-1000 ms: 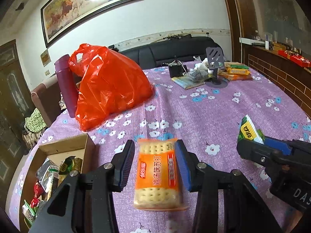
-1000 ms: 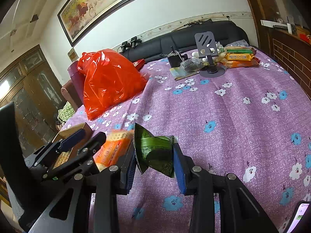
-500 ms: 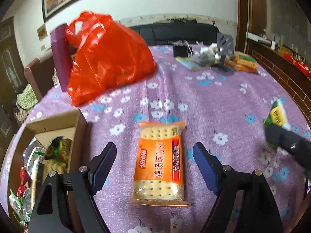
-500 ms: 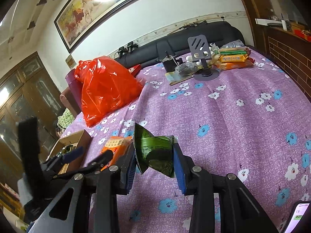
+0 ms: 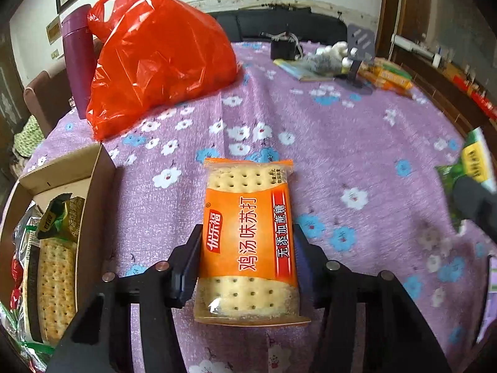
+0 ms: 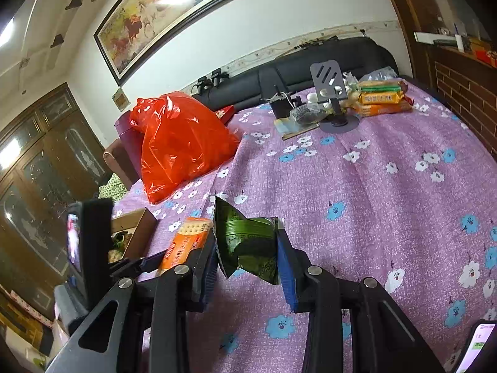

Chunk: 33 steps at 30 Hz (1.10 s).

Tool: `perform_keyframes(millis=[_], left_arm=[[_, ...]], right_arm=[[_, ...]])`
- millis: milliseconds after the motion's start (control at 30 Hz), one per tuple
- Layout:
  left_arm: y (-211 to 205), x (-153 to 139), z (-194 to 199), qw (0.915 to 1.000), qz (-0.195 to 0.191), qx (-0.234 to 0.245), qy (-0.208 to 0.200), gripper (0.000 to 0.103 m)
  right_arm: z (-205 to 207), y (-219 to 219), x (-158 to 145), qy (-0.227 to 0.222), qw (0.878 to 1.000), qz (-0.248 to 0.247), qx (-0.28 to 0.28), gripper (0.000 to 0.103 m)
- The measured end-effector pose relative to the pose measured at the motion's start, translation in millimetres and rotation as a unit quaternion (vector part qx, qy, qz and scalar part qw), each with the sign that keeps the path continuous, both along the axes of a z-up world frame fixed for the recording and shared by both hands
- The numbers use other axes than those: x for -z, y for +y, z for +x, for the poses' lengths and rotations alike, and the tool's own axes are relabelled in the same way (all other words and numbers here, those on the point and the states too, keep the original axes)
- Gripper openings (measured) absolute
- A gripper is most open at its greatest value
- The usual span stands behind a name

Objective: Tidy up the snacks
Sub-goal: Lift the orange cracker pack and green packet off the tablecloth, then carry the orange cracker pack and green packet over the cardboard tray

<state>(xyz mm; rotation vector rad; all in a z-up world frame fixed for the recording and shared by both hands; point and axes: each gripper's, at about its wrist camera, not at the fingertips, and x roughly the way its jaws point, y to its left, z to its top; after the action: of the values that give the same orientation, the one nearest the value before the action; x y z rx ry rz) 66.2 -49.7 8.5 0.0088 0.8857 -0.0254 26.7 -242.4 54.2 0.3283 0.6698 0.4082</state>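
An orange soda-cracker pack (image 5: 248, 233) lies flat on the purple flowered tablecloth (image 5: 357, 143). My left gripper (image 5: 247, 231) straddles its near half. The jaws are closing and the pads stand right at the pack's long sides without squeezing the wrapper. The same pack (image 6: 186, 242) shows in the right wrist view, left of my right gripper (image 6: 245, 244). That gripper is shut on a crumpled green snack packet (image 6: 248, 236) and holds it above the cloth. The packet (image 5: 472, 161) shows at the left wrist view's right edge. An open cardboard box (image 5: 99, 205) with several snacks stands left of the cracker pack.
A red plastic bag (image 5: 155, 62) and a purple bottle (image 5: 77, 62) stand behind the box. At the far end are a phone stand (image 5: 360, 46), a small black device and several snack packs (image 5: 388, 77). A phone (image 6: 478, 342) lies at the near right. A black sofa runs behind the table.
The left gripper let go of the cracker pack, which now lies on the cloth. Its jaws opened wide, tilted down and came back in around the pack. The right gripper stayed still.
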Motion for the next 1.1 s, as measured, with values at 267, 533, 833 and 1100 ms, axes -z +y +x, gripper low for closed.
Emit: perform_keyframes(millis=[267,533,833,1100], left_arm=[[27,-48,-51,0.9977,-0.044,-0.012,-0.050,0.052],[116,-68,-123,0.9933,-0.044,-0.071,-0.079,0.053],[206,-42,-148,0.9847,-0.035,-0.158,-0.064,0.053],[218,-37,-148,0.9839,-0.011,-0.160,-0.079,0.054]], right_arm=[[-7,12,-8,-0.022,1.000,-0.009,-0.019,0.038],[-39,85,-16,0.020,0.990,0.008,-0.138,0.039],[-65,200,-15,0.046,0.970,-0.007,-0.239,0.039],[-51,254,-9,0.041,0.971,-0.049,-0.231,0.040]])
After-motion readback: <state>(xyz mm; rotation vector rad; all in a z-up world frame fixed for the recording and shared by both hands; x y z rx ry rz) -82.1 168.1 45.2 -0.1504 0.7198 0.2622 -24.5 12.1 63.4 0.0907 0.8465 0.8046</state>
